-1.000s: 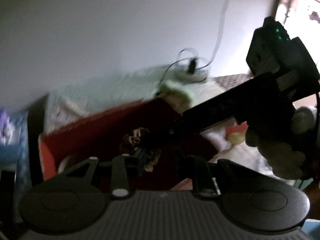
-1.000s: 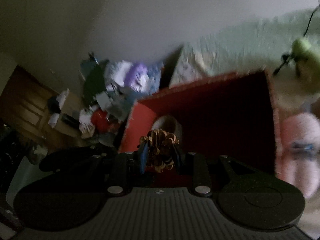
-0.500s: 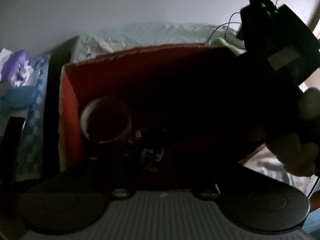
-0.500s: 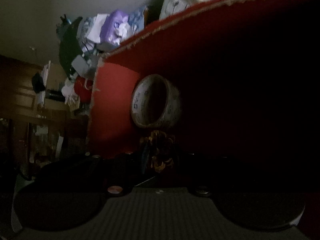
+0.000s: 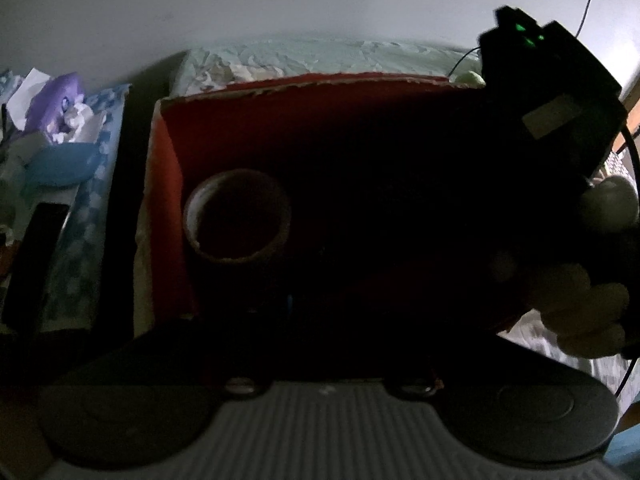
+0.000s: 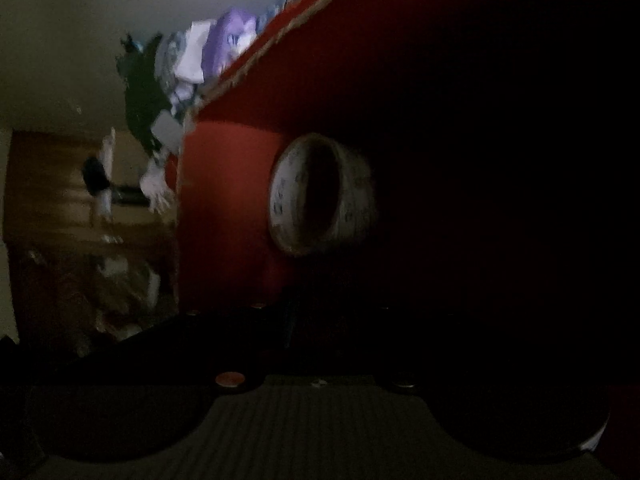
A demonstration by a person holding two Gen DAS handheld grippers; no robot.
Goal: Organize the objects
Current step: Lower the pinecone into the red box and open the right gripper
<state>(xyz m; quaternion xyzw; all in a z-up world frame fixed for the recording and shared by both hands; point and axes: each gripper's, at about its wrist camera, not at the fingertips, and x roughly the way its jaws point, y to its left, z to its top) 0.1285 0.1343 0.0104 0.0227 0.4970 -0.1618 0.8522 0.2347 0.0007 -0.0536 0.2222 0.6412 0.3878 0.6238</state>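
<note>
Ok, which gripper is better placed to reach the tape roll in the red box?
Probably right: the right gripper sits deep inside the red box with the tape roll straight ahead. The left gripper sees it off to one side. Jaws too dark.

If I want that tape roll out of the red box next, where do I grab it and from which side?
Grip the tape roll across its ring wall, one finger in the hollow core and one outside, coming down from above. It appears to lie flat near the left wall of the red box with its core open upward. Take the side away from that wall, probably roomier.
</note>
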